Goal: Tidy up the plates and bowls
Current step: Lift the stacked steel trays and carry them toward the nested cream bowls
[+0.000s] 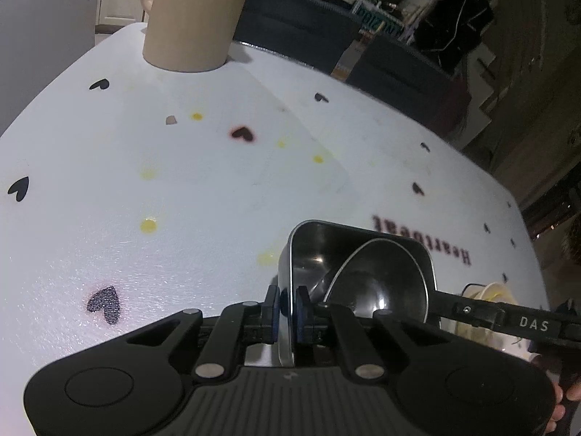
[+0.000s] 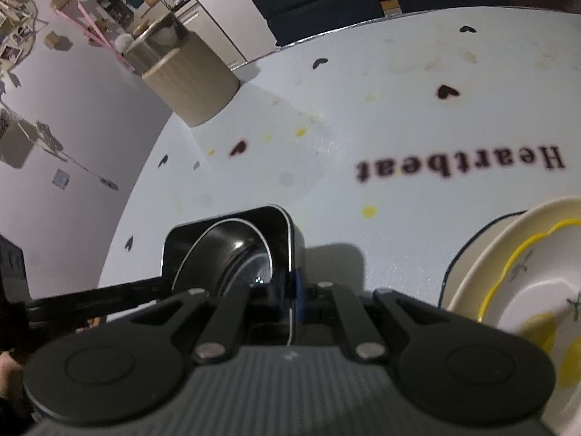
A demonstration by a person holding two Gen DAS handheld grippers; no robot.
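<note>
In the left wrist view the left gripper clamps its jaws on the left wall of a square steel container holding a round steel bowl, while the right wrist view shows the right gripper pinching the opposite wall, stacked cream plates lying right of its jaws.

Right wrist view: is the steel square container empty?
No, a round steel bowl sits tilted inside the steel square container, whose wall the right gripper clamps.
</note>
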